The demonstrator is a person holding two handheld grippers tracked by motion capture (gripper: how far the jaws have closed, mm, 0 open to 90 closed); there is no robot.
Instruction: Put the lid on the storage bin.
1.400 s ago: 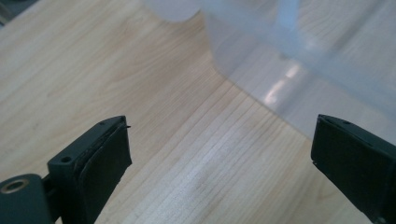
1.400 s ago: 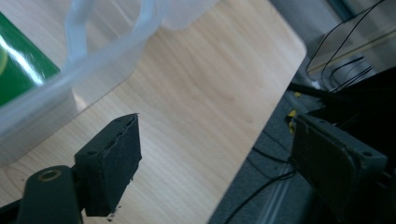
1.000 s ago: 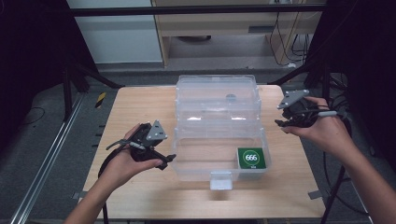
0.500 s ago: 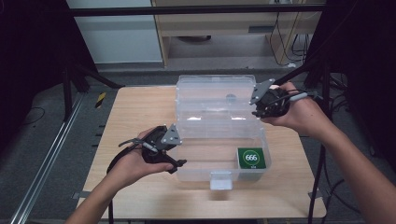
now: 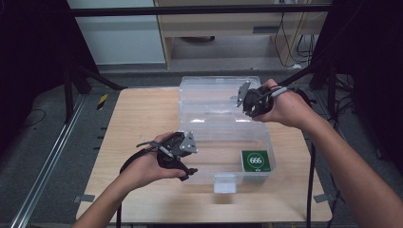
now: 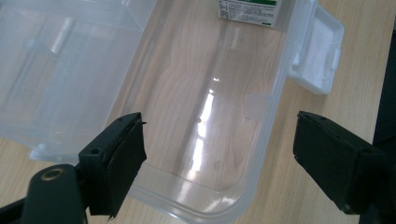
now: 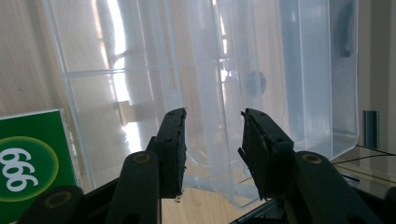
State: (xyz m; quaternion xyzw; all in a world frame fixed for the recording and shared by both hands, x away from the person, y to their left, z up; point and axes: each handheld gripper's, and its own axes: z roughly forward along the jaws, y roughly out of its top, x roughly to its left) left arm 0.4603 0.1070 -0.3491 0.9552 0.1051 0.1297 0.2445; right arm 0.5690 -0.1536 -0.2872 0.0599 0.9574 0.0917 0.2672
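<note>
My left claw (image 6: pixel 219 154) gapes wide over the clear box's (image 5: pixel 223 137) near end, while my right claw (image 7: pixel 212 140), jaws narrowed, seems to straddle its lid (image 7: pixel 261 70) unpinched.

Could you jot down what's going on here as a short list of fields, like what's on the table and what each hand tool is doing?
table: wooden top
box: clear plastic box, open, lid folded back
inside box: green packet marked 666, in the near right corner
latch: white flap at the front edge
left gripper: jaws wide apart at the box's near left corner, nothing between them
right gripper: over the lid's right end, jaws narrowed around the lid's edge, contact unclear
</note>
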